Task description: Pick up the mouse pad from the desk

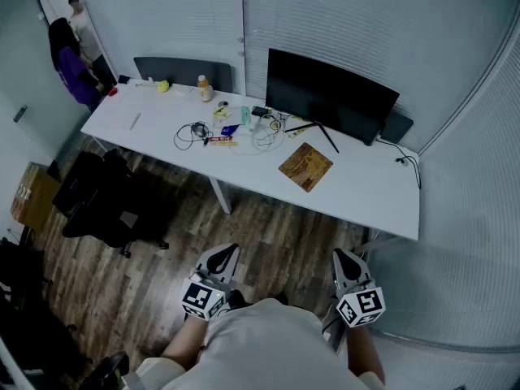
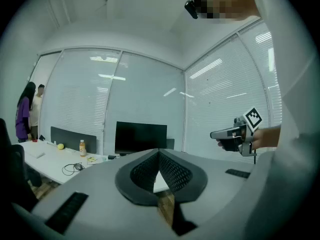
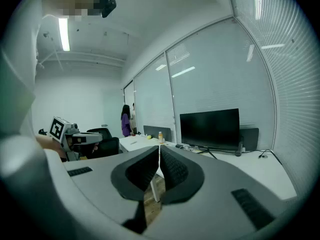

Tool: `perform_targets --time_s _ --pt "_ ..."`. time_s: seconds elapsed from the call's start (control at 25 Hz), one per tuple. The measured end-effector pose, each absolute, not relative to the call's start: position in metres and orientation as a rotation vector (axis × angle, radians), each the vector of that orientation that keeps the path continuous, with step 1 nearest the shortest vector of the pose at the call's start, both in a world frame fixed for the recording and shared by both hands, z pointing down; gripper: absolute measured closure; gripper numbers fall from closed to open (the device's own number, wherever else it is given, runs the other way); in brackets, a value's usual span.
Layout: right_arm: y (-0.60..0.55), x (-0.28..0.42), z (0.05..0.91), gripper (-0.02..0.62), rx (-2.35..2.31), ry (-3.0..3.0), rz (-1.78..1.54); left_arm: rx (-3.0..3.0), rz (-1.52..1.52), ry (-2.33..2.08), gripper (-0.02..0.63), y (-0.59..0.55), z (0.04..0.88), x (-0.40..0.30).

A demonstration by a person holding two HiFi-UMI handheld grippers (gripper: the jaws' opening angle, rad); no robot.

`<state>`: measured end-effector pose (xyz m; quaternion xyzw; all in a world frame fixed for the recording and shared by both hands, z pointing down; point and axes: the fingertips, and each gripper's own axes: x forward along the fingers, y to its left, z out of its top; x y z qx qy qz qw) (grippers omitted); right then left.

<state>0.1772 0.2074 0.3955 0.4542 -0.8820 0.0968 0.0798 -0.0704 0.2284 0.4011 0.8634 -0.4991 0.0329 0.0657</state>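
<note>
The brown patterned mouse pad (image 1: 305,166) lies flat on the white desk (image 1: 366,193), in front of the black monitor (image 1: 329,96). Both grippers hang over the wood floor, well short of the desk's near edge and apart from the pad. My left gripper (image 1: 227,252) is shut with nothing between its jaws, and its tip (image 2: 159,152) points toward the desk. My right gripper (image 1: 342,255) is also shut and empty, its closed jaws (image 3: 159,148) aimed at the desk and monitor. In the left gripper view the right gripper (image 2: 235,134) shows at the right edge.
Cables (image 1: 195,132), a bottle (image 1: 205,88) and small items clutter the desk's middle and left. A black office chair (image 1: 106,197) stands left of me on the floor. Two people (image 1: 73,51) stand at the desk's far left end. A cardboard box (image 1: 32,193) sits by the left wall.
</note>
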Motion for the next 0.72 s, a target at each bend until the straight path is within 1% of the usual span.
perform_targets --time_s 0.72 --pt "0.189 0.206 0.397 0.563 1.324 -2.684 0.334 2.576 0.125 -1.538 0.589 0.222 0.408 -0.040"
